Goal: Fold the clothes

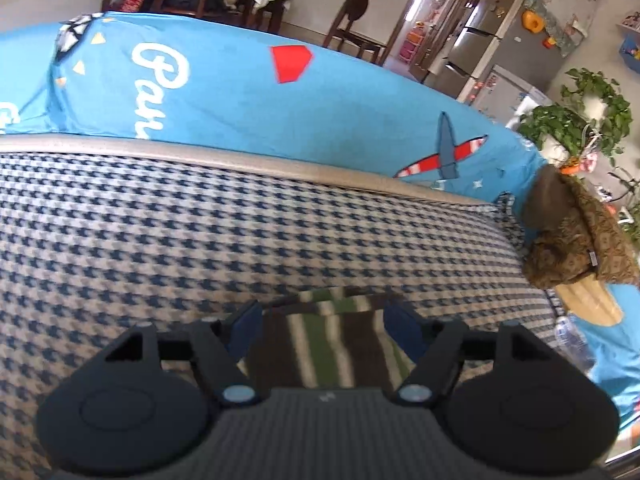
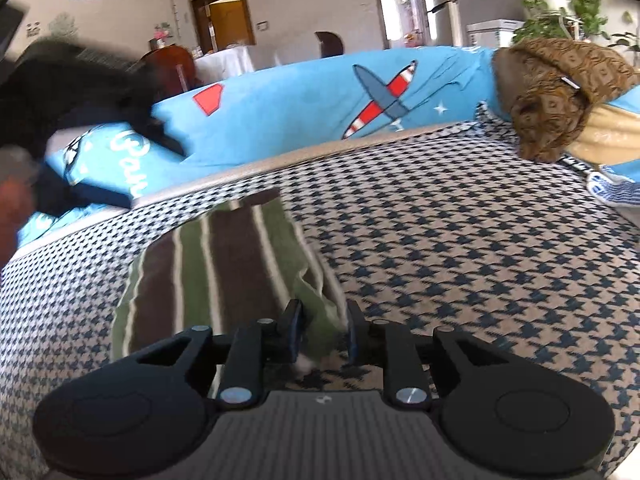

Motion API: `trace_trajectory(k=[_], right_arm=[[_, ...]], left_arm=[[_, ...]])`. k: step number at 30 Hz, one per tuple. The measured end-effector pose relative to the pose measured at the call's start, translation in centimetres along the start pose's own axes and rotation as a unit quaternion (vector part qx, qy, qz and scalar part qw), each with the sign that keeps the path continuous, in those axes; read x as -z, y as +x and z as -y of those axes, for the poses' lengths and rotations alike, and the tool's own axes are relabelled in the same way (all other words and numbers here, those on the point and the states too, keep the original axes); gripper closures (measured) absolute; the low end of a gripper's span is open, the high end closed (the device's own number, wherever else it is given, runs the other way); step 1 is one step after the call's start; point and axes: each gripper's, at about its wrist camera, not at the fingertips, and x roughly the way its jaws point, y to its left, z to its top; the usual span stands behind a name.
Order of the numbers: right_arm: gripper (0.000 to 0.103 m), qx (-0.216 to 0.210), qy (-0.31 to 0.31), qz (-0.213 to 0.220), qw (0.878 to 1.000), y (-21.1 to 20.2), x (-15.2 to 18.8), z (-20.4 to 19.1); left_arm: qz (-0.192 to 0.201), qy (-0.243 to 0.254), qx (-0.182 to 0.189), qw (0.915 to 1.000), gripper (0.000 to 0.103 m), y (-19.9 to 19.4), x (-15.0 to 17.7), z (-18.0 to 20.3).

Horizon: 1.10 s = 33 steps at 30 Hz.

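Striped garment (image 2: 224, 256), brown, green and white, lay as a narrow folded strip on the houndstooth-covered seat (image 2: 460, 248), in front of the blue printed cushion (image 2: 300, 108). Right tool (image 2: 324, 326) stood with jaws partly apart around the strip's near corner, not visibly clamped. Left tool (image 1: 320, 320) hung over the garment, jaws wide apart, holding nothing. Risk, as judged: a pinch catching only the top layer would peel the fold apart; motion blur suggested haste.
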Motion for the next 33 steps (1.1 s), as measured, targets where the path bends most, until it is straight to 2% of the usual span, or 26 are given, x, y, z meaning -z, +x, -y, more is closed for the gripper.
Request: trace_trajectory(k=[4,7,11,17,26,33], right_arm=[[0.08,0.043,0.003,0.007,0.999,0.4,-0.5,0.9],[0.08,0.02,0.021,0.002,1.0,0.4,-0.9,1.8],[0.08,-0.043,0.025,-0.011,0.999,1.2,-1.9,2.4],[0.078,-0.107,-0.002,-0.027,0.994,3.7,-4.3,2.0],[0.066,-0.156,-0.006,-0.052,0.986,9.6,-7.5,1.2],[0.066,-0.166,-0.031,-0.061,0.984,12.5,-8.1,-0.3]], left_arm=[[-0.011,-0.006,-0.022,0.9997,0.028,0.1,0.9,-2.4],[-0.018,-0.009,-0.037,0.9991,0.028,0.2,1.6,-4.0],[-0.022,-0.006,-0.05,0.9985,0.026,1.0,2.6,-5.4],[-0.039,-0.018,-0.05,0.9978,0.024,1.7,3.6,-6.6],[-0.034,0.004,-0.045,0.9984,0.022,1.8,4.2,-6.3],[-0.028,0.013,-0.043,0.9986,0.019,2.4,4.0,-6.0]])
